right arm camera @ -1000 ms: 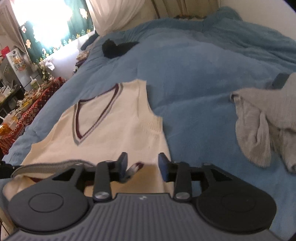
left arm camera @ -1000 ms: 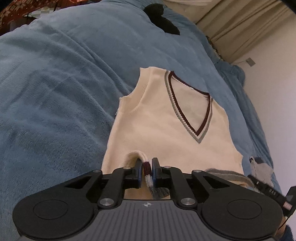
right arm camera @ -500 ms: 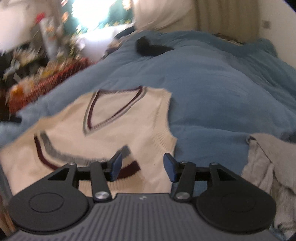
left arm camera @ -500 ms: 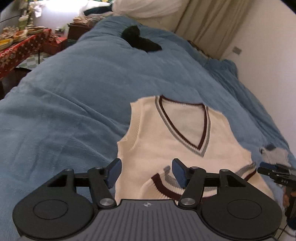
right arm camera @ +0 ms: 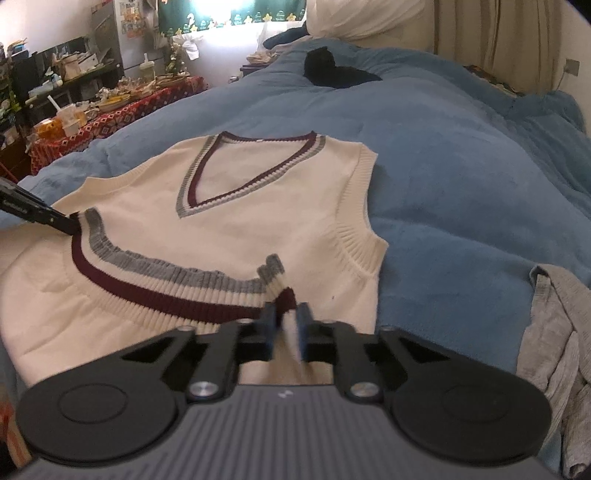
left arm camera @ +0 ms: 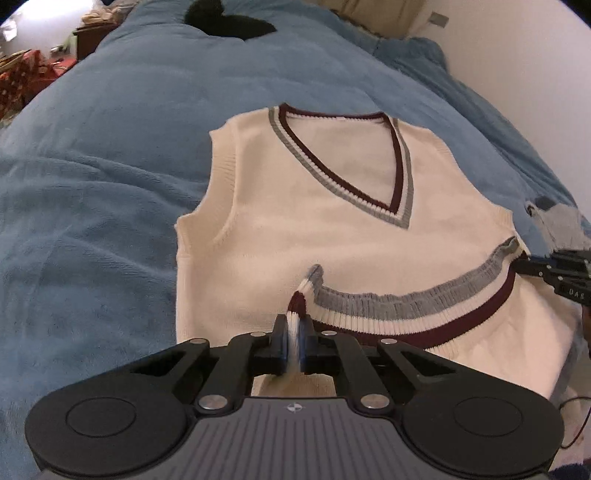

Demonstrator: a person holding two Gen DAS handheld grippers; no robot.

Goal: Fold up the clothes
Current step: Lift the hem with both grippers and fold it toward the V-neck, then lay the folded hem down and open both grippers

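A cream sleeveless vest (left arm camera: pixel 332 236) (right arm camera: pixel 258 229) with a maroon and grey V-neck lies flat on the blue blanket (left arm camera: pixel 92 184). Its striped hem band (left arm camera: pixel 406 306) (right arm camera: pixel 166 284) is folded up over the lower body. My left gripper (left arm camera: pixel 293 325) is closing its jaws, and the pads pinch the band's left end. My right gripper (right arm camera: pixel 284 317) is closing too and pinches the band's right end. Each gripper's tip shows in the other's view, the right gripper (left arm camera: pixel 524 266) and the left gripper (right arm camera: pixel 72 225), at opposite ends of the band.
A black garment (left arm camera: pixel 229 22) (right arm camera: pixel 332 70) lies far up the bed. A crumpled grey garment (right arm camera: pixel 554 332) (left arm camera: pixel 561 221) sits right of the vest. A cluttered table with a red patterned cloth (right arm camera: pixel 92 118) stands beyond the bed's left side. Curtains and a wall lie behind.
Both grippers opened and let the hem go, then closed on it again. The striped band now lies turned up across the vest's lower body. Both views have rolled more level.
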